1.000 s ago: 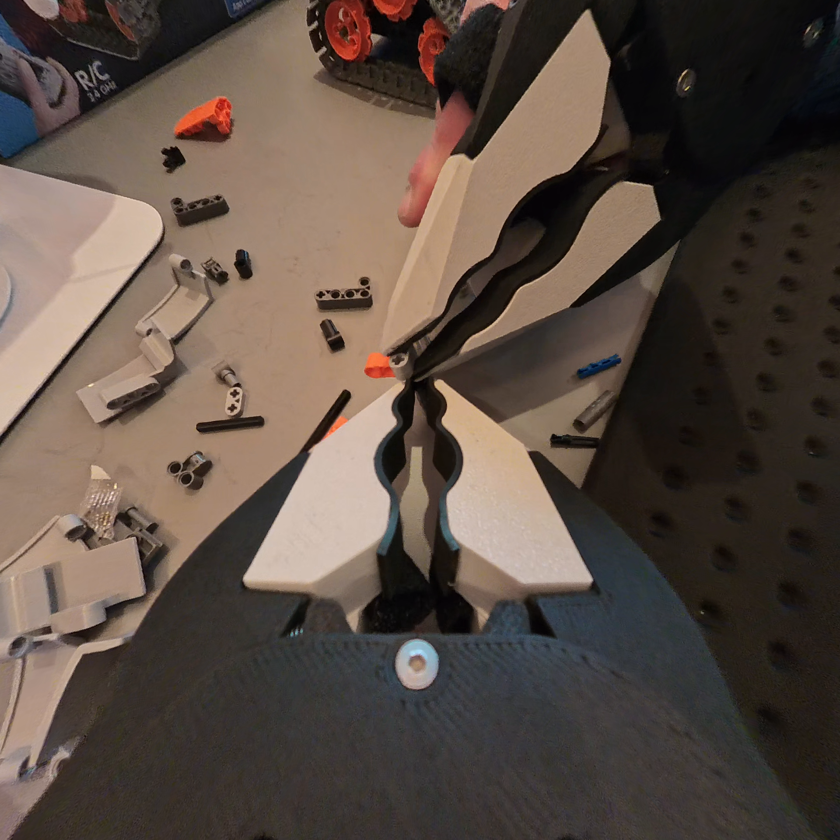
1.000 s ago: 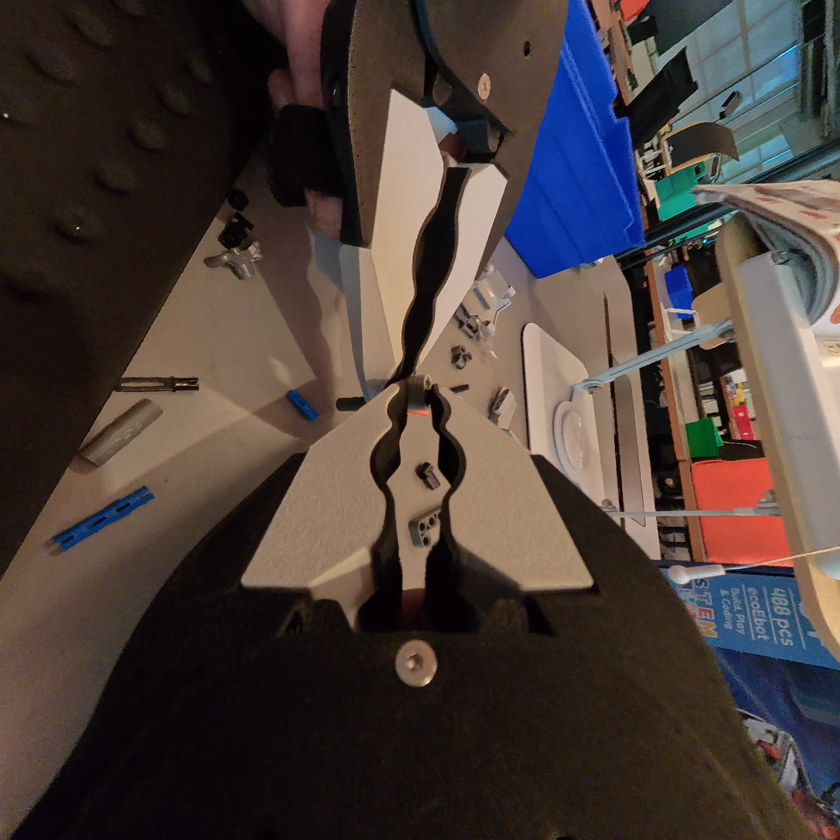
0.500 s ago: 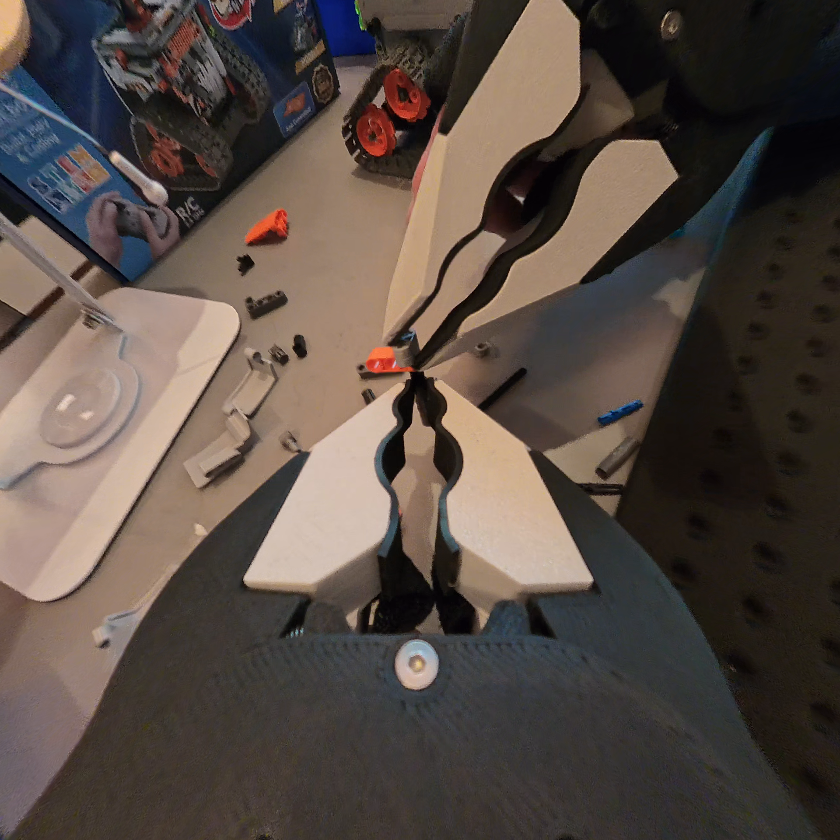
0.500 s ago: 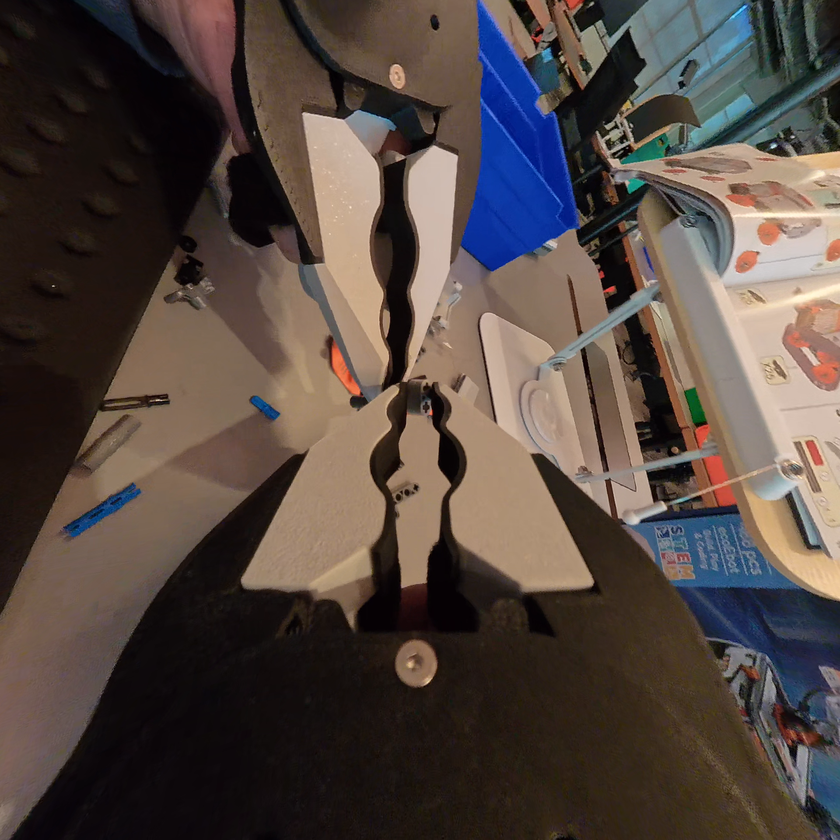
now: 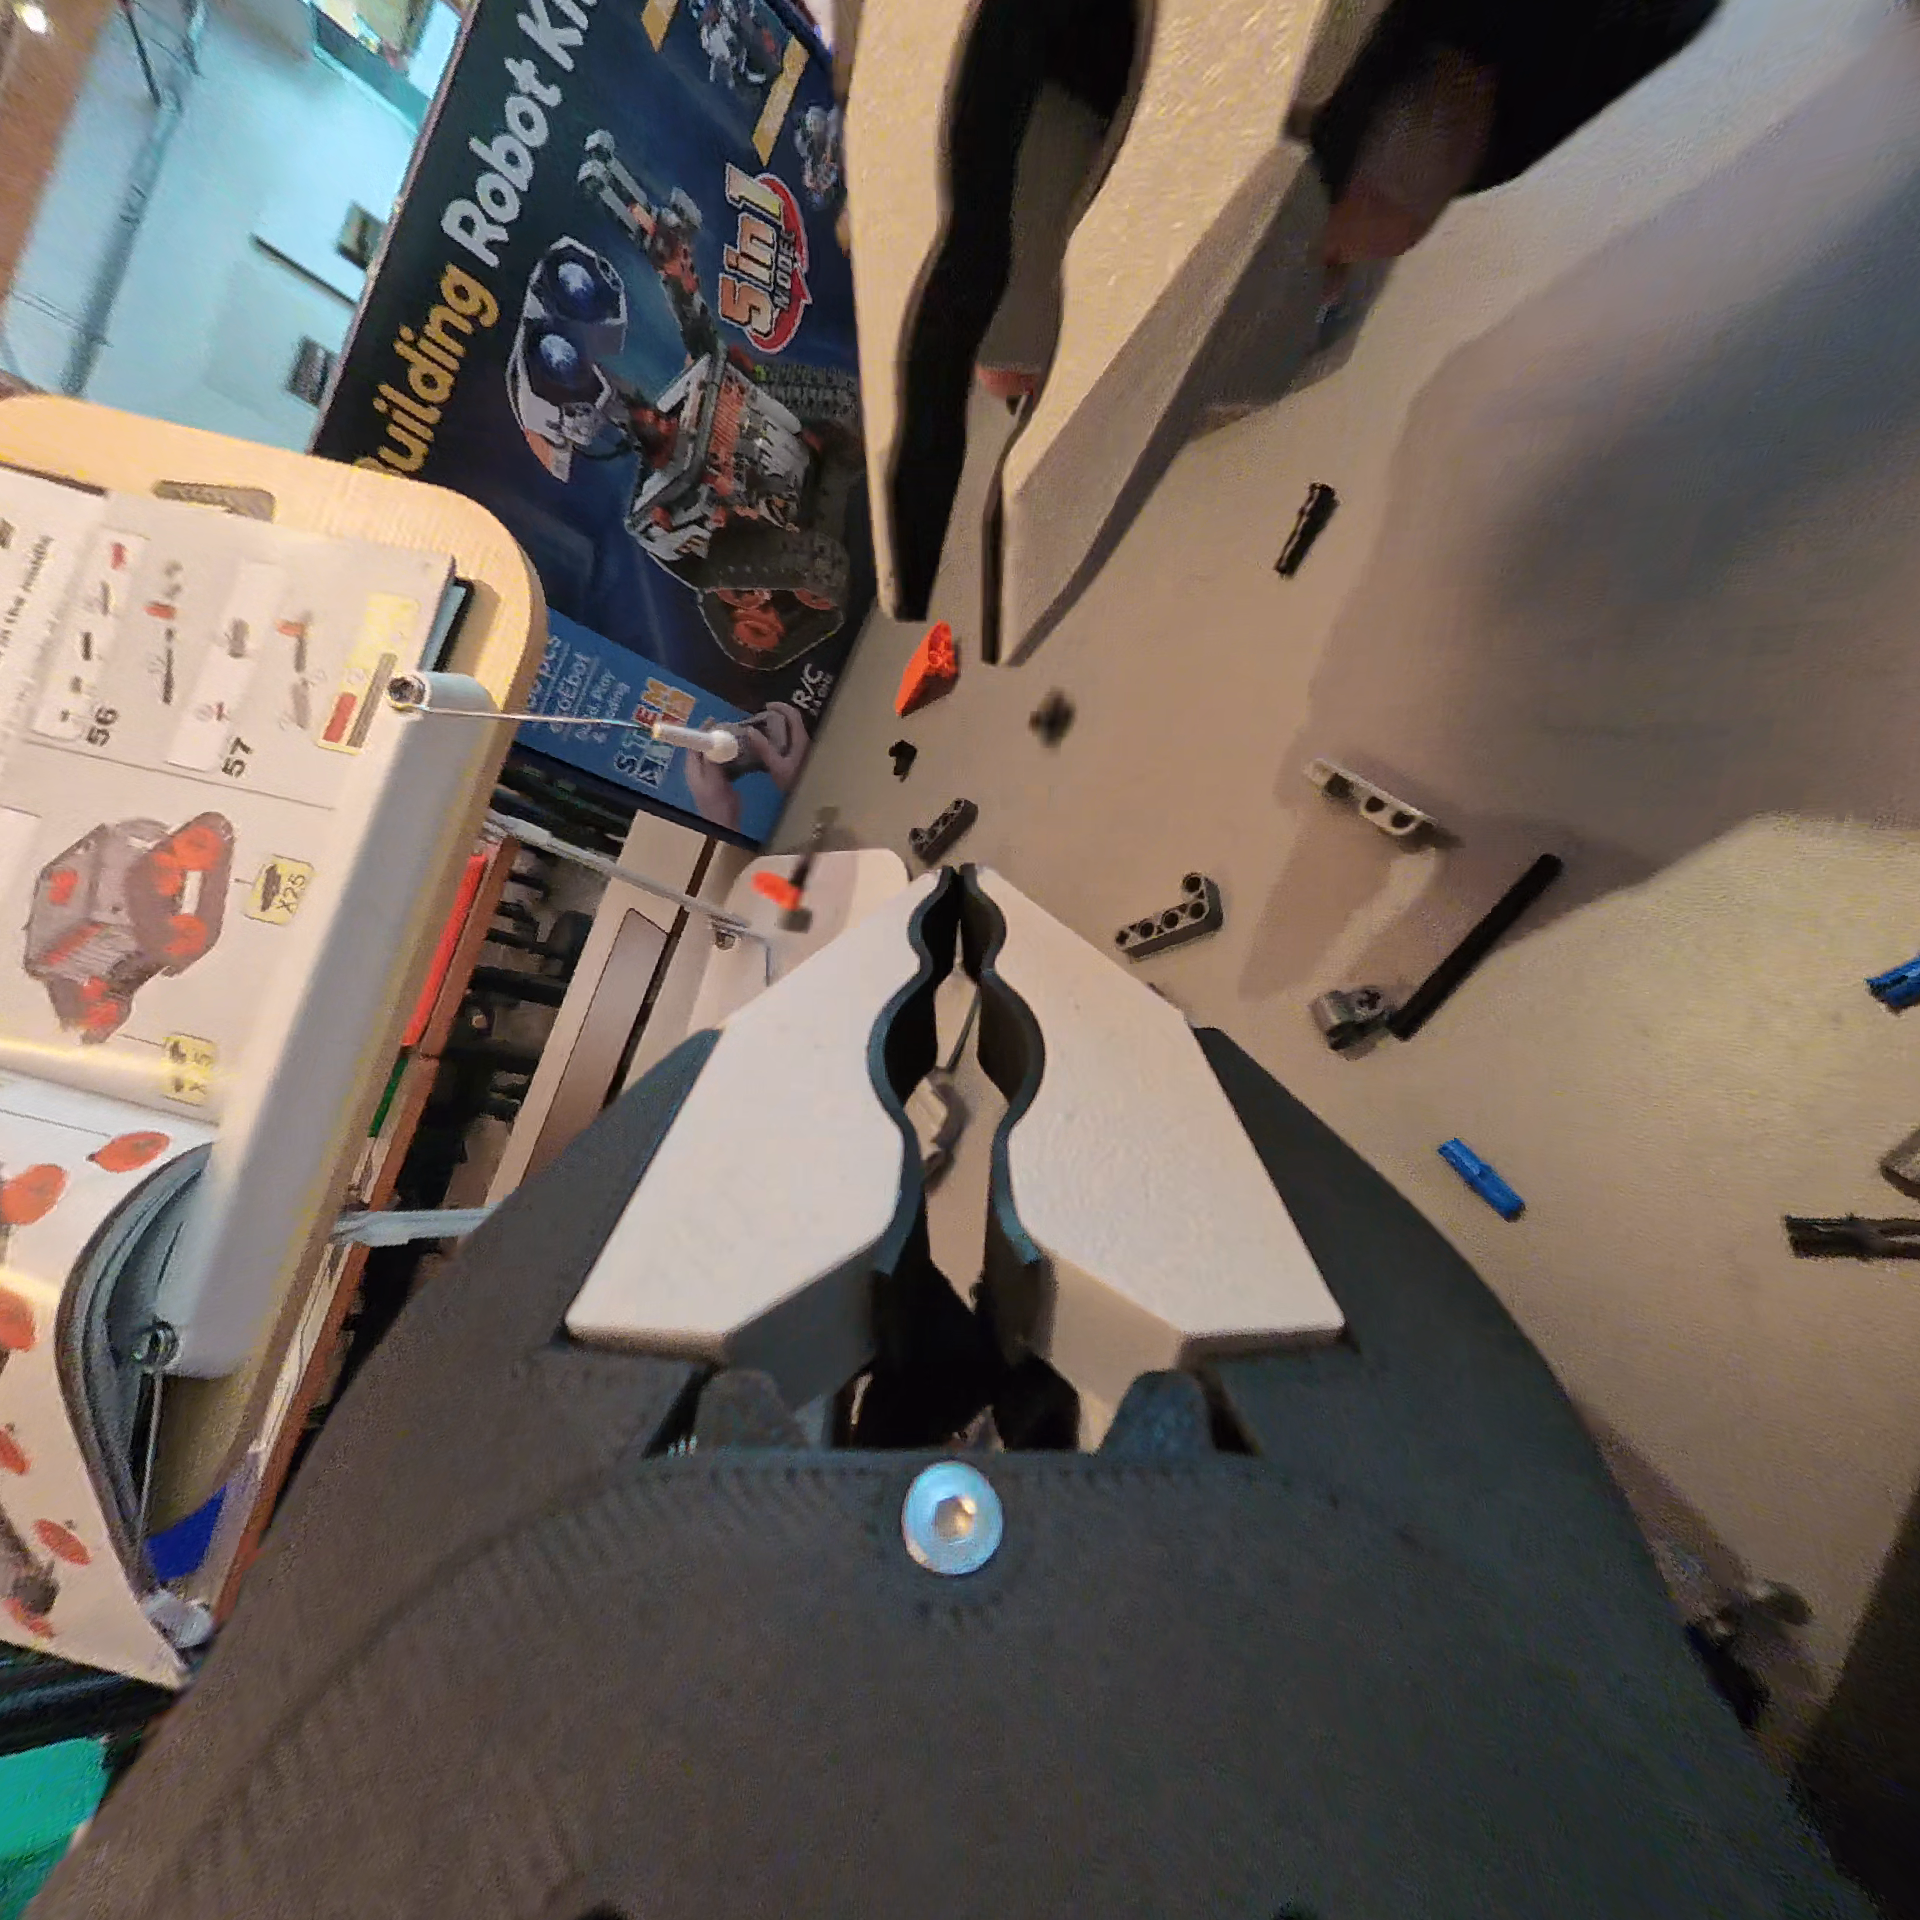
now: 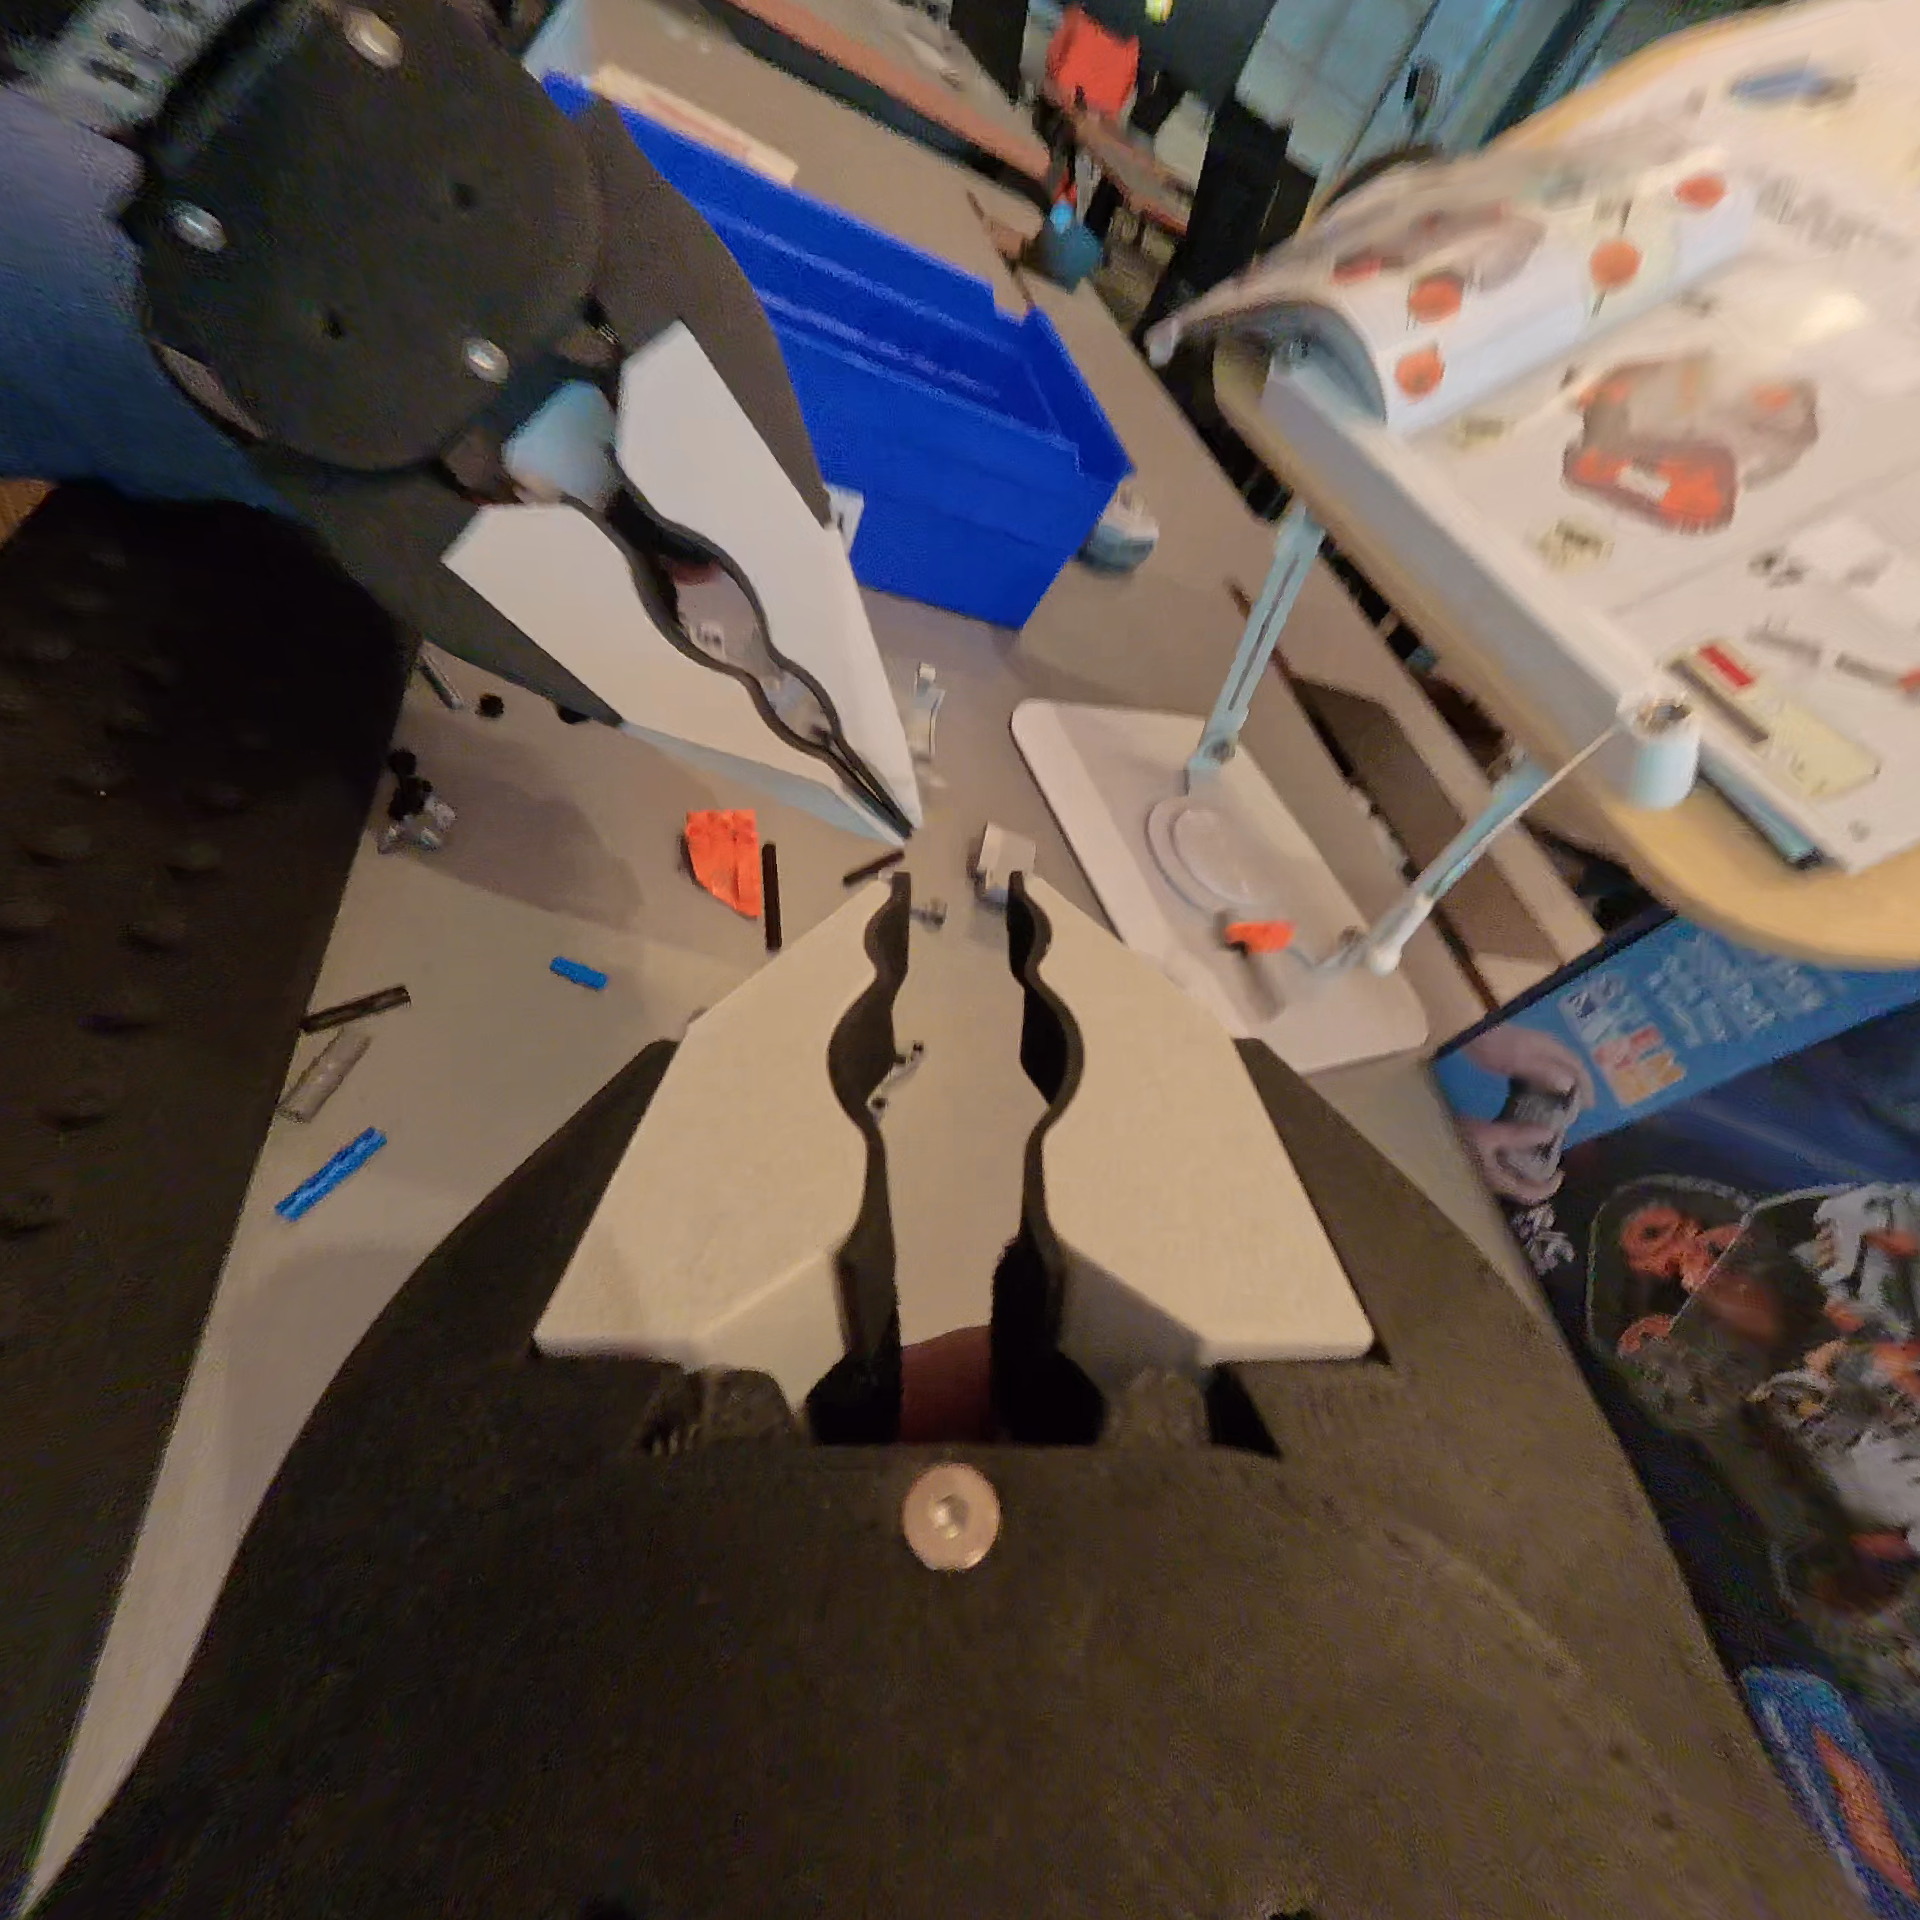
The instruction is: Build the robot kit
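Observation:
My left gripper (image 5: 956, 883) is shut with nothing visible between its tips, held above the grey table (image 5: 1558, 520). It also shows in the right wrist view (image 6: 900, 821), upper left, tips closed. My right gripper (image 6: 956, 888) is open and empty, and it shows at the top of the left wrist view (image 5: 961, 634) with its jaws slightly apart. A small orange-and-grey part (image 6: 1257, 940) lies on the white stand base (image 6: 1122, 790), right of my right gripper. In the left wrist view the part (image 5: 784, 896) is just left of my left fingertips.
Loose pieces lie on the table: an orange wedge (image 6: 727, 847), a grey angled beam (image 5: 1169, 920), a black axle (image 5: 1475, 951), blue pins (image 6: 330, 1172). A booklet on a stand (image 6: 1610, 416), a kit box (image 5: 644, 364), a blue bin (image 6: 914, 416) and a black mat (image 6: 156, 831) surround them. My right fingertips sit around 4 cm from my left ones.
My right gripper has opened and let go of the small orange-and-grey part, which now lies on the white base. Both grippers have lifted, turned and drawn apart.

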### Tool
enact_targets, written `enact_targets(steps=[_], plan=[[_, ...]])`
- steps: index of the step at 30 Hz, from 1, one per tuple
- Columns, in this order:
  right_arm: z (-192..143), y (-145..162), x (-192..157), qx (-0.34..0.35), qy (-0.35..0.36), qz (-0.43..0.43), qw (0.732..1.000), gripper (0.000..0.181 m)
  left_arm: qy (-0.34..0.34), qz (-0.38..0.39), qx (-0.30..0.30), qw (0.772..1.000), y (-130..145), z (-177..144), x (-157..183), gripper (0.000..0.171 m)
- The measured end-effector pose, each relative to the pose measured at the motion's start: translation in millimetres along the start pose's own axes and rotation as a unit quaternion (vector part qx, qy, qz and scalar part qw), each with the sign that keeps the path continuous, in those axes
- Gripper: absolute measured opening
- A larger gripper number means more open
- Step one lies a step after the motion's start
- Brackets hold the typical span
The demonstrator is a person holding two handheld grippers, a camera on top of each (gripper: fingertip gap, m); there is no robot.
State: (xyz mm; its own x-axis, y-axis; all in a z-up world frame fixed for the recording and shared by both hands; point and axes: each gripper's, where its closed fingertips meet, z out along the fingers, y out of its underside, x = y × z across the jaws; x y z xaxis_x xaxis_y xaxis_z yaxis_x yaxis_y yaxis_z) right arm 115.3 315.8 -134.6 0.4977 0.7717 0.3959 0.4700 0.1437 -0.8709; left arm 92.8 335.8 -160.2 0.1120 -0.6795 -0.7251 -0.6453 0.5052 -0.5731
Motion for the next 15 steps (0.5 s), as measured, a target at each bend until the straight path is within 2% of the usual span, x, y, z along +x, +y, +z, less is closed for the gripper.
enact_targets(steps=[4,9,12,15], plan=[[1.0,27.1,15.4,-0.053,0.002,0.062,0.997,0.019,0.013,-0.002,-0.009,1.000,8.2,0.0,2.9,0.000],[4.4,59.2,30.2,-0.117,0.019,0.096,0.988,0.023,0.041,-0.012,-0.048,0.998,36.7,7.9,9.9,0.000],[11.0,67.7,34.5,-0.135,0.032,0.097,0.986,0.024,0.044,-0.029,-0.047,0.997,40.2,13.4,8.3,0.000],[16.8,70.0,51.7,-0.151,0.078,0.093,0.981,0.029,0.046,-0.040,-0.048,0.997,44.4,18.6,7.9,0.000]])
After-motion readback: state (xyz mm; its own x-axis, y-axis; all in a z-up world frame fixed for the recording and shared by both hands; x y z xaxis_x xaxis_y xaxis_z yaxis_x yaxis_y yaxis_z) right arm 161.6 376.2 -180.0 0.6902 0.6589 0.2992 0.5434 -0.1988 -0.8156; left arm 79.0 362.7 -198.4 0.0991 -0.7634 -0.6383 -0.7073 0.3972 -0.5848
